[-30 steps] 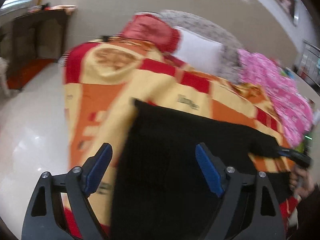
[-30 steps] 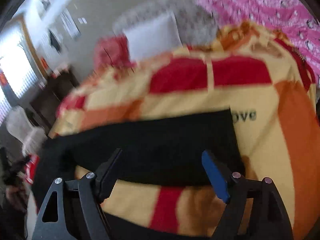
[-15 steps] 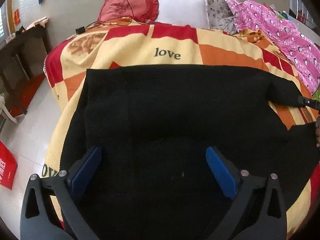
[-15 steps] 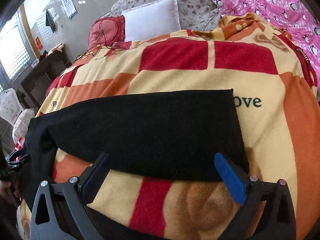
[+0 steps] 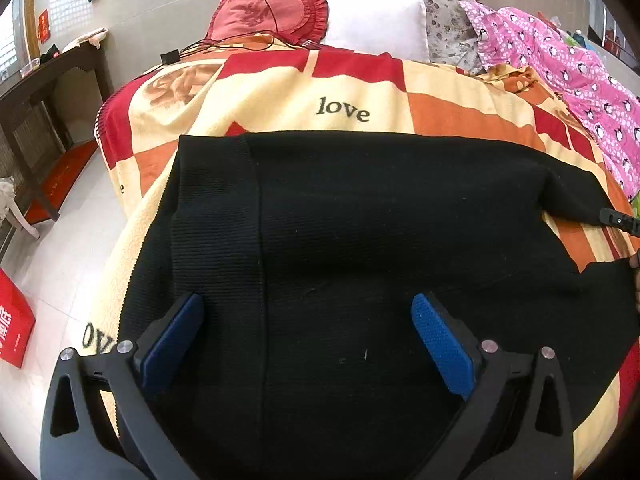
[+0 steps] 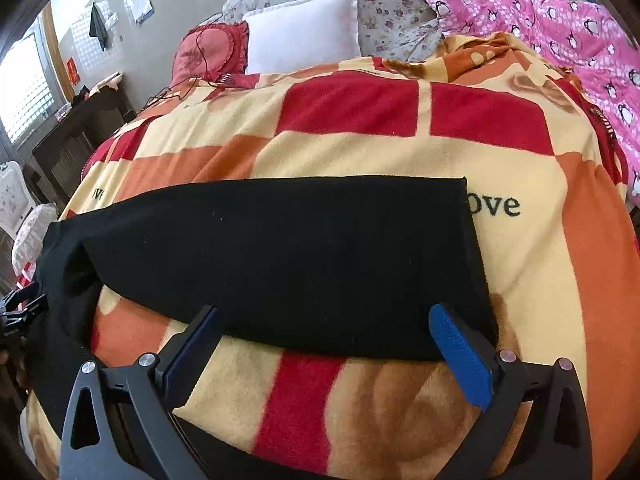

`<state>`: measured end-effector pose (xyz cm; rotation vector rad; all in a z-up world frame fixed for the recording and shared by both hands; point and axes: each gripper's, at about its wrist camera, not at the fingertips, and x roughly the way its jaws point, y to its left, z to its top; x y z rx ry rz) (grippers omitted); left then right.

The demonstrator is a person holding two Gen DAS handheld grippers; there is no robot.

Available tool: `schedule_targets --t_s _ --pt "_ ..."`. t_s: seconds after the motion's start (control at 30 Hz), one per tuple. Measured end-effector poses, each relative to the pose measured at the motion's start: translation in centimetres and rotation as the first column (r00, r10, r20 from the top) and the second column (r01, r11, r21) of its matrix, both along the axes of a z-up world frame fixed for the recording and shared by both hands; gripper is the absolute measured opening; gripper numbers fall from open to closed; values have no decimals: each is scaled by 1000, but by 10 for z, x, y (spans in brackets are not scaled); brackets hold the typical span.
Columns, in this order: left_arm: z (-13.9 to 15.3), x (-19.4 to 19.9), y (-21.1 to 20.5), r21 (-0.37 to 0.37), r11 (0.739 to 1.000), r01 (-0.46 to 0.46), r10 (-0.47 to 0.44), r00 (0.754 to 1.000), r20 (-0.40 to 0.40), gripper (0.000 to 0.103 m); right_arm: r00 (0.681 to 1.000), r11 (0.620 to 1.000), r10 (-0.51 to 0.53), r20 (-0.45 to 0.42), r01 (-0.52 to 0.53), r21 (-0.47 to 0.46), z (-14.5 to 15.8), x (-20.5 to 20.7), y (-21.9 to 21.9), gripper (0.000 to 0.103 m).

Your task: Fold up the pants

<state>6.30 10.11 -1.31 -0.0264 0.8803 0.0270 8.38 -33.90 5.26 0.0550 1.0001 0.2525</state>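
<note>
Black knit pants [image 5: 360,220] lie spread on a bed covered by a red, orange and cream checked blanket [image 5: 280,92]. In the left wrist view the waistband [image 5: 216,208] is at the left, and my left gripper [image 5: 308,344] hangs open just above the upper part of the pants, holding nothing. In the right wrist view one pant leg [image 6: 280,256] lies flat across the blanket [image 6: 520,280], its hem at the right. My right gripper [image 6: 324,348] is open and empty over the leg's near edge. The right gripper's tip also shows in the left wrist view [image 5: 618,222].
Pillows lie at the bed's head: a red one [image 5: 268,12], a white one [image 5: 372,20] and a floral one [image 6: 380,12]. A pink quilt [image 5: 580,76] lies at the right. A dark side table [image 5: 44,92] and a red box [image 5: 12,320] stand on the floor at the left.
Both views have steadied from blur. Both grippers have moved closer over the pants and stay open; the left view now looks along the waist end.
</note>
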Motion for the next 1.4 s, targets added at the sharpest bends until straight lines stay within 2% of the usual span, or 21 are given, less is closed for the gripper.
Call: schedule_targets --t_s 0.43,0.5,0.57,0.6,0.67,0.73,0.8,0.93,1.03,1.1,1.17,1.23,1.3,1.4 --pt "1 2 -2 -4 1000 -16 16 1000 -12 103 1000 1000 -1 2 1 14 0 0 -2 103" --pt "5 -2 2 -44 999 -12 11 999 -31 103 1000 1000 -2 3 2 16 0 0 -2 103" --pt "15 -11 11 -131 991 -5 1 1000 -28 103 1000 1000 -3 4 3 23 0 0 -3 103" --pt "28 -19 20 -160 987 -1 1 1000 2 103 1000 1000 -4 4 4 27 0 0 -4 103" --pt "47 -25 33 -170 985 9 3 998 68 103 1000 999 -5 5 5 38 1 0 -5 103" --pt "71 -23 51 -128 992 17 0 990 138 103 1000 999 -6 6 6 46 1 0 -6 103" --pt "83 -9 63 -42 998 44 -36 984 174 103 1000 999 -6 6 5 48 1 0 -7 103" --pt "74 31 80 63 994 86 -94 987 131 103 1000 999 -6 6 6 45 1 0 -8 103" --pt "59 46 76 125 976 179 -194 973 124 103 1000 999 -5 6 5 45 1 0 -8 103" --pt "45 58 72 135 965 225 -238 967 95 99 1000 999 -6 6 5 47 0 0 -8 103" --pt "37 64 73 103 967 234 -243 967 81 77 1000 999 -6 6 5 49 1 0 -8 103" --pt "31 68 79 50 971 233 -236 968 81 61 1000 999 -6 5 6 48 1 0 -8 103" --pt "25 71 84 3 971 237 -237 968 80 54 1000 999 -6 5 6 47 1 0 -8 103" --pt "19 74 86 -11 970 241 -240 968 70 53 1000 999 -6 5 6 44 1 0 -8 103"
